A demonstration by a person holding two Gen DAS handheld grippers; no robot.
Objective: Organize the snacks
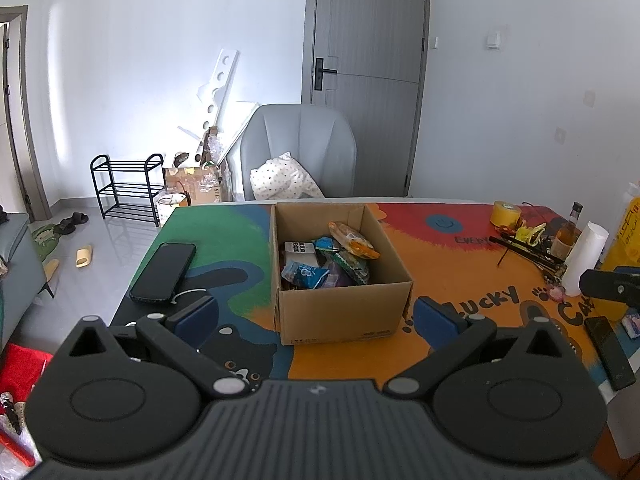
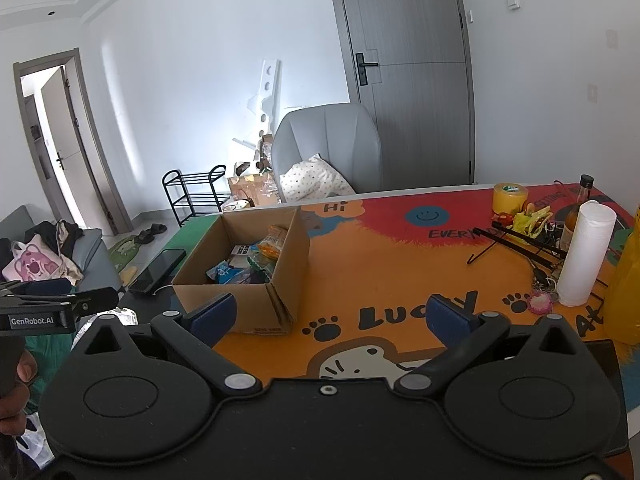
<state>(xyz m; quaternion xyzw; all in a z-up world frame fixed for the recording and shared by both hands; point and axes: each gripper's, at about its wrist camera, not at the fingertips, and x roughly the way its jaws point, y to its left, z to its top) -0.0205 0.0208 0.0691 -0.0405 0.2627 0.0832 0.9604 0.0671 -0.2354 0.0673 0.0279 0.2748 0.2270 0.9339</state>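
We hold the left gripper [image 1: 314,318] and the right gripper [image 2: 330,316] back above the near edge of the table [image 2: 400,272], both with jaws spread wide and empty, probably so each camera keeps the one open cardboard box [image 1: 340,276] in sight. The snacks [image 1: 332,258] lie heaped inside it, roughly half a dozen packets; overlap prevents an exact count. One phone [image 1: 163,272] lies just left of the box.

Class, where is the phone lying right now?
The phone lies flat on the table's left side, just left of the cardboard box; the right wrist view shows it beyond the box's left wall.
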